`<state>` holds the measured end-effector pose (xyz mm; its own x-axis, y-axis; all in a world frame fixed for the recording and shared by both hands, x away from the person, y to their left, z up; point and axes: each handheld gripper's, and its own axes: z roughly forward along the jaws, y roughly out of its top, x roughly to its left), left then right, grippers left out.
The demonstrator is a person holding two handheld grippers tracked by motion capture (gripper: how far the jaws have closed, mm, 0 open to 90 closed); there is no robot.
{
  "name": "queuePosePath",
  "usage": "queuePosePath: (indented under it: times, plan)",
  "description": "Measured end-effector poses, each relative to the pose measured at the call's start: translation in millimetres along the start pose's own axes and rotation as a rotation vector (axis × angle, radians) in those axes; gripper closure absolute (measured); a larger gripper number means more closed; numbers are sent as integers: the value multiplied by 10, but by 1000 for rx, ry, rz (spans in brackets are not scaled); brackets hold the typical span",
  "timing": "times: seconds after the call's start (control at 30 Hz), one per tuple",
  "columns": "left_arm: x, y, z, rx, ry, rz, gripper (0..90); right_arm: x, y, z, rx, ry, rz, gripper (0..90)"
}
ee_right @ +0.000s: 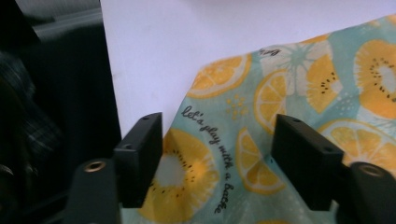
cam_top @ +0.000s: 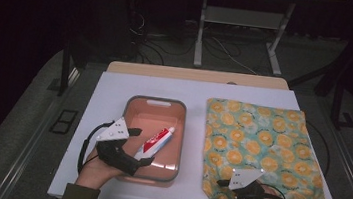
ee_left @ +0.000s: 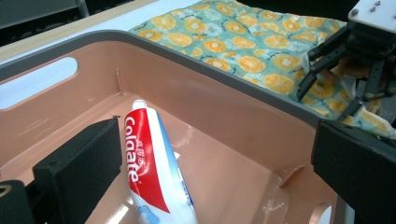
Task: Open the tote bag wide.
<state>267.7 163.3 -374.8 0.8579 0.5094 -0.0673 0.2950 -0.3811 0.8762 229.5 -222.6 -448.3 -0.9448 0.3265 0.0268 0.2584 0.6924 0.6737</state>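
From the high view we see a white counter [cam_top: 115, 92] carrying a salmon-pink plastic tub with a grey rim [cam_top: 156, 101] on the left and a teal cloth bag printed with orange slices [cam_top: 265, 140] on the right. A red, white and blue toothpaste tube [cam_top: 156, 141] lies slanted inside the tub. Our left gripper [cam_top: 141, 147] sits at the tub's near left corner, and our right gripper [cam_top: 222, 190] lies on the bag's near left corner.

In the left gripper view we look into the tub [ee_left: 196, 51]. The toothpaste tube [ee_left: 149, 172] lies on its floor between the jaws, which stand wide with neither one pressing it. The right gripper [ee_left: 327, 77] shows farther off over the bag [ee_left: 243, 42].

In the right gripper view the jaws stand half apart, straddling the bag's printed fabric [ee_right: 224, 154] near its edge on the counter [ee_right: 187, 37]. We cannot tell whether they pinch it.
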Motion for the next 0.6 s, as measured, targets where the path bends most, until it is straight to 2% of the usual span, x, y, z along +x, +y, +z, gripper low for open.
queuePosePath:
  times: [0.17,0.27,0.47,0.5,0.6]
  plan:
    - [-1,1,2,5,1,1,6,-11,5,-19,2,-3,6,785]
    - [-2,1,3,7,4,2,7,-10,16,-27,9,-9,-1,881]
    - [-5,4,6,13,8,6,7,-85,66,-38,-3,-46,20,888]
    - [-4,3,6,14,8,6,6,-155,109,-37,-18,-59,46,888]
    - [-5,3,8,13,8,5,7,-275,181,-28,-37,-91,72,889]
